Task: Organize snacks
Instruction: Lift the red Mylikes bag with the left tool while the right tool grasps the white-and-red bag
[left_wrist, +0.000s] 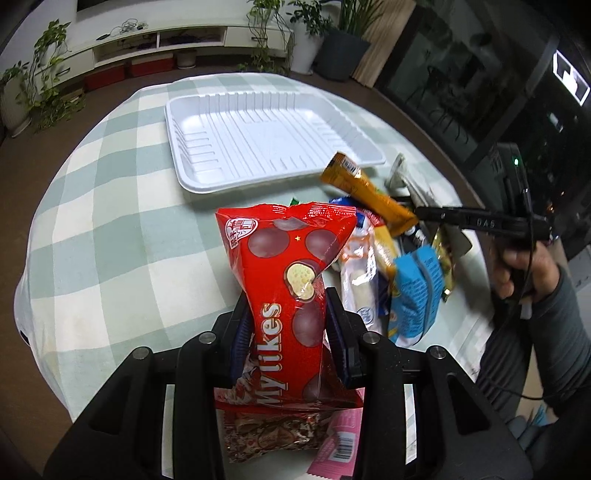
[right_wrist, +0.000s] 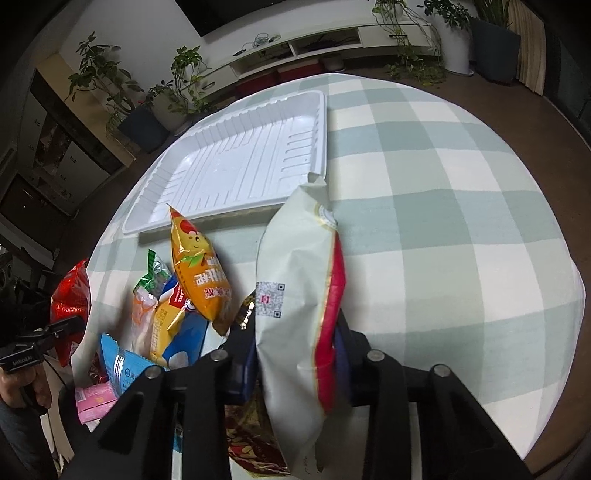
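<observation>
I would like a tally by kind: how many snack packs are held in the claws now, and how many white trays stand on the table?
Snack packs held: 2, the red pack in the left claw and the white pack in the right claw
White tray: 1
Total: 3

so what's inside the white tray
Nothing visible: the tray shows only its bare ribbed floor. Its near right corner is hidden behind the orange packet, and in the right view by the white bag.

red bag (left_wrist: 284, 295): glossy foil | tray (left_wrist: 207, 181): smooth white plastic; tablecloth (left_wrist: 110, 229): matt cloth
</observation>
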